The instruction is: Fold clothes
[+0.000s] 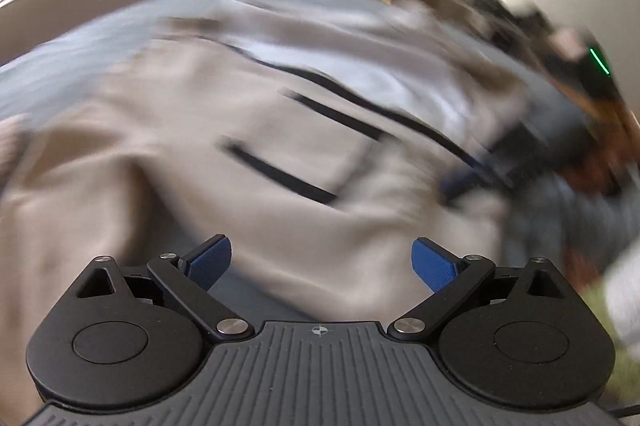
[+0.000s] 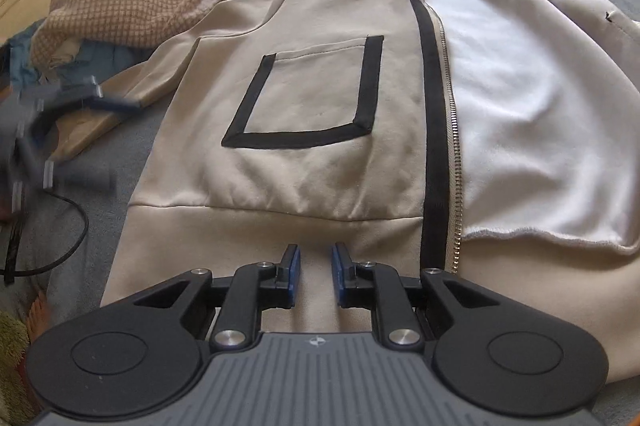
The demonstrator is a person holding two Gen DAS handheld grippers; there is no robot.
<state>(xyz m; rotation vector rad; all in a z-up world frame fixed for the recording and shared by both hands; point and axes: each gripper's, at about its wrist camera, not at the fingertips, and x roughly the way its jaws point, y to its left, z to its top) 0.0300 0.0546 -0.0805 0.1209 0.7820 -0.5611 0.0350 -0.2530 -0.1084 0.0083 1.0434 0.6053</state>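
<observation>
Right hand-held gripper (image 2: 314, 268) stood slightly parted, empty, over the jacket (image 2: 320, 98) hem; left hand-held gripper (image 1: 320, 262) spread. Judged: laying out; next, grip hem.

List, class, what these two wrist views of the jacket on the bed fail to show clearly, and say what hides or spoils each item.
- Left wrist view: motion blur smears the beige jacket, so its seams are unreadable.
- Left wrist view: the right gripper is a dark blurred shape; its jaws cannot be read there.
- Right wrist view: the jacket's hem is covered by the right gripper.
- Right wrist view: the left gripper is blurred at the edge.
</observation>
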